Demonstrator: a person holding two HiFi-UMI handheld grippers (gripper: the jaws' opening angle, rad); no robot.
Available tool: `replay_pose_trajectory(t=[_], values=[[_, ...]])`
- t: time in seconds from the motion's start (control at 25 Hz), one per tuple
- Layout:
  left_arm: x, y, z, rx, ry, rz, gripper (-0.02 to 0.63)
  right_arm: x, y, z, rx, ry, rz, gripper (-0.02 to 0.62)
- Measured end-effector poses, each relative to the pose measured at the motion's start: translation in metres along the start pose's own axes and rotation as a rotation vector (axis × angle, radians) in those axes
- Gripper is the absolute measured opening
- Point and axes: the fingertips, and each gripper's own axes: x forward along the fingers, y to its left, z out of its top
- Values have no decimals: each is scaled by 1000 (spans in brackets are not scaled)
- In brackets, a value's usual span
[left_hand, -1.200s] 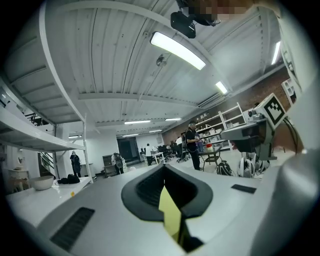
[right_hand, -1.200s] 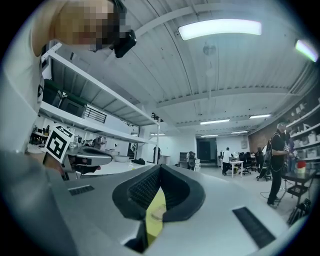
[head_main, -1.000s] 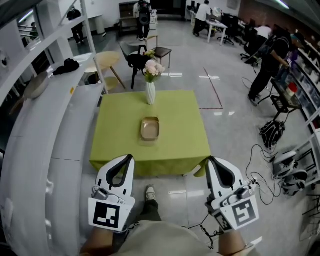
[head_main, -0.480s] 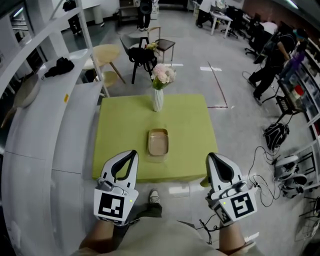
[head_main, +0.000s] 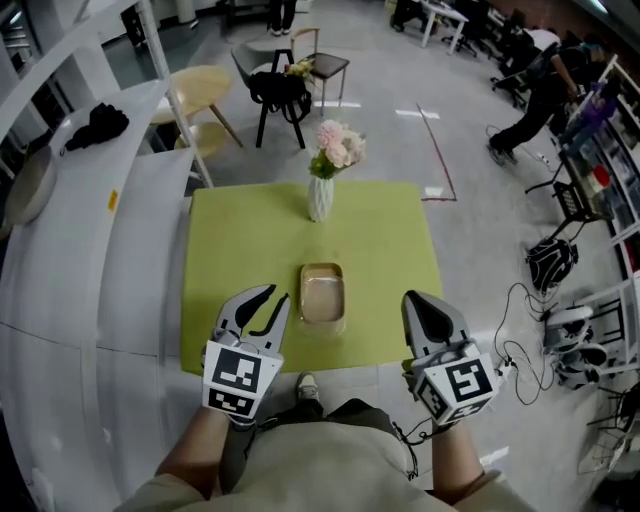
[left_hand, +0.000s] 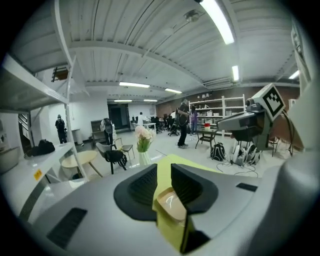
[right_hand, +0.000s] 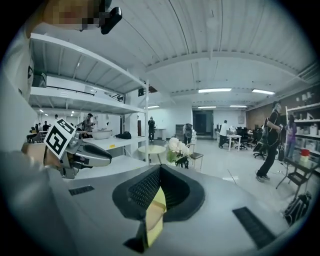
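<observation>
I brought both grippers forward to bench (head_main: 230, 250) near edge. My left gripper (head_main: 277, 296) had opened, empty, tray (head_main: 322, 293) just beside; my right gripper (head_main: 413, 300) stayed closed, empty.

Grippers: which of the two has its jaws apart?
The left gripper: its jaws stand apart, and the green table shows through the gap. The right gripper has its jaws meeting at the tips.
</observation>
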Motion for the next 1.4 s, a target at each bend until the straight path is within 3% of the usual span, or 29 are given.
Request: replay_pose_trajectory(t=[0.16,0.48,0.76,0.88,1.08,1.24,1.4], values=[[34,4,-31,-76,68,-28,110,23,-12,-31,10,89,-2,6],[90,2,-108,-304,246,-72,135,62,-26,-98,74,227,48,6],[132,-16,-176,-378,420,-110,155,92,-35,-155,130,323,97,6],[145,-19,-205,-390,482,-90,167,101,-38,-170,139,345,113,6],[160,-23,-233,-476,537,-93,169,108,-41,-192,158,376,131,6],[163,-25,-245,-559,554,-79,152,102,-48,-205,177,403,131,6],[162,-21,-250,-587,560,-55,61,100,-52,-211,177,417,135,6]])
